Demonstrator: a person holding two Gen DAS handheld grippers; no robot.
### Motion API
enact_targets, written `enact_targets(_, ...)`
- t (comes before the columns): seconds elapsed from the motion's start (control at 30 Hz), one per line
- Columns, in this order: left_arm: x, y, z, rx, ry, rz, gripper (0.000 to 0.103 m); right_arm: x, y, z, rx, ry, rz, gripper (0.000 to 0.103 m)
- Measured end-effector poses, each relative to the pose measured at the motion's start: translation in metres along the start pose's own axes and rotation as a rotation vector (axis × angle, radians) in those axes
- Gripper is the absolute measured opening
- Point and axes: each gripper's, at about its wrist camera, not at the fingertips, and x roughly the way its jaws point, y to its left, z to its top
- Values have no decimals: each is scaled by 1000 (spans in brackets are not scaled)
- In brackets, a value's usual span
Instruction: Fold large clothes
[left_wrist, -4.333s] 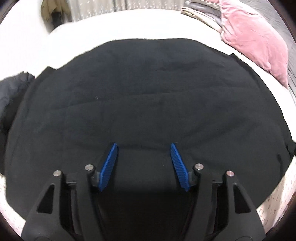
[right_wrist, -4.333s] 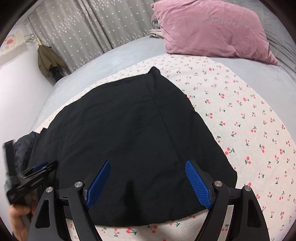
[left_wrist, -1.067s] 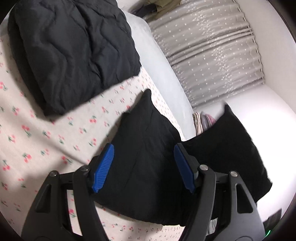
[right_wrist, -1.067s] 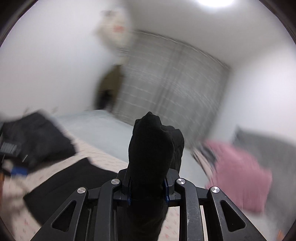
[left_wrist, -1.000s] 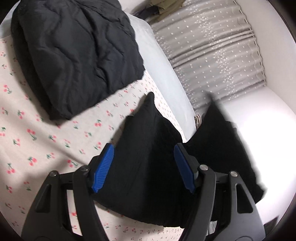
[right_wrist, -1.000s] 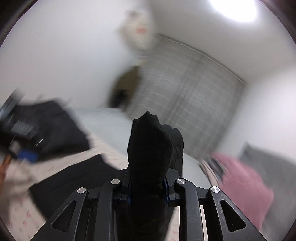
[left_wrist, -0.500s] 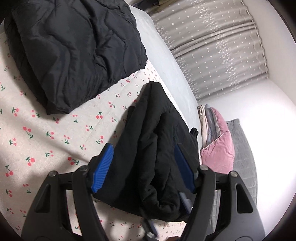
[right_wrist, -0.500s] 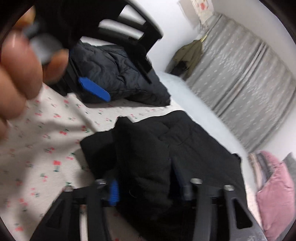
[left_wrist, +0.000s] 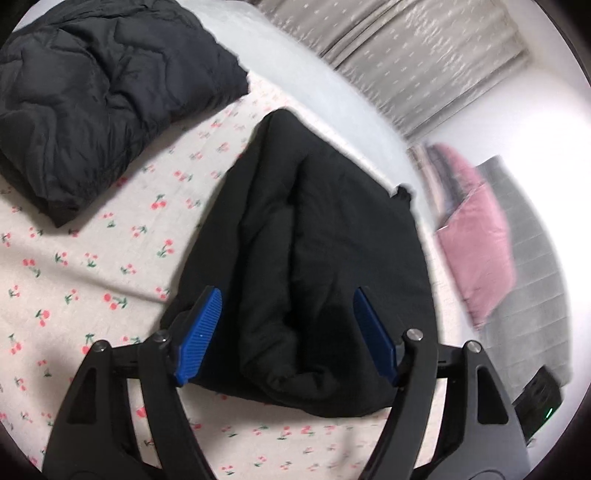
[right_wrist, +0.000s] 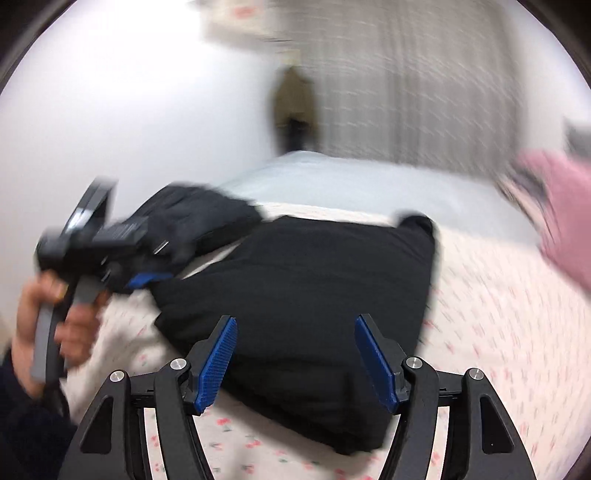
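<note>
Two black garments lie on the bed (left_wrist: 92, 236): one folded garment (left_wrist: 314, 236) and one quilted jacket (left_wrist: 96, 85). One pink pillow (left_wrist: 476, 236), one grey blanket (left_wrist: 532, 280), one stack of folded linens (left_wrist: 428, 162). One curtain (left_wrist: 402, 48). One olive coat (right_wrist: 293, 96) hangs. Two claws: left claw (left_wrist: 286, 334), right claw (right_wrist: 297, 360).

Both wrist cameras look steeply down along their fingers, close over the cherry-print bed (left_wrist: 92, 254), sharing the folded black garment (left_wrist: 314, 236) (right_wrist: 314, 280), the pink pillow (left_wrist: 476, 236) and the curtain (left_wrist: 406, 55) at the bed's far edge.
</note>
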Motion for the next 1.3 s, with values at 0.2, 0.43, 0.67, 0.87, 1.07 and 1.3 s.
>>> enact_targets(0.2,15,-15,-11,56,2,15,34,39,-35,-16,163,102,37,55)
enact_targets(0.43,-27,-26,-6,107,-201,-28,21,34,8,-11,-29,68,-38,32)
enact_targets(0.67,13,12,-6,4,-31,51,23,59,28,-14,-134,203,-17,9)
enact_targets(0.87,20,5,-11,54,-19,104,26,85,10,-35,-15,239,71,6)
enact_targets(1.07,15,3,-9,80,-29,129,42,76,20,-27,-61,233,34,6)
enact_targets(1.3,-33,6,6,36,-179,80,53,25,-25,21,40,118,10,9)
